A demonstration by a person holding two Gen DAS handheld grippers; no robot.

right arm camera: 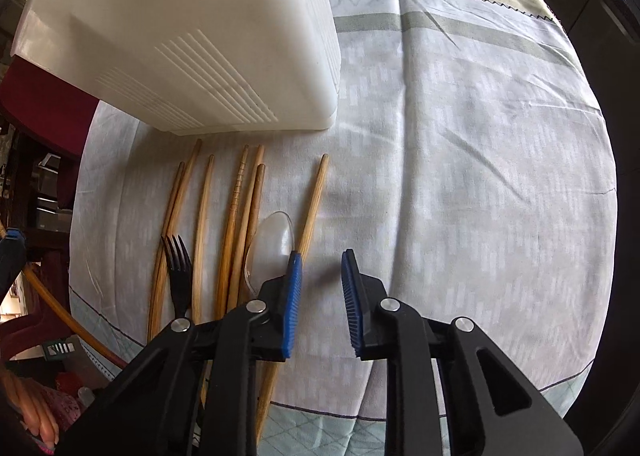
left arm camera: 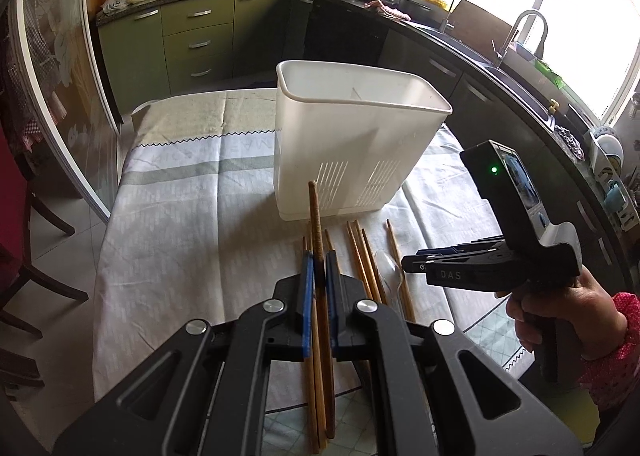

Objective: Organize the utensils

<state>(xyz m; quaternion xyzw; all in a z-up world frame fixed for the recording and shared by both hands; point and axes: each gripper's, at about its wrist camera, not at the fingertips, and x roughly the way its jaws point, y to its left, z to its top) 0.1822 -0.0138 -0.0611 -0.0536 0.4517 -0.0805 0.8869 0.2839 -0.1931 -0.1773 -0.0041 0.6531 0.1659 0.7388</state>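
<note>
the left gripper [left arm camera: 319, 268] is pinched tight on a dark chopstick [left arm camera: 315, 212] that stands up between its blue pads, just in front of the white utensil holder [left arm camera: 352, 144]. right of it, more chopsticks [right arm camera: 236, 216], a black fork [right arm camera: 178, 260] and a clear spoon [right arm camera: 272, 240] lie on the cloth [right arm camera: 460, 176] before the holder. the right gripper [right arm camera: 322, 280] hovers with its jaws parted and empty, just right of the spoon; its side reads "das".

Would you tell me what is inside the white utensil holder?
Through the open top of the white utensil holder, only an inner divider wall shows, with no utensils visible. Its bottom is hidden by the front wall.
</note>
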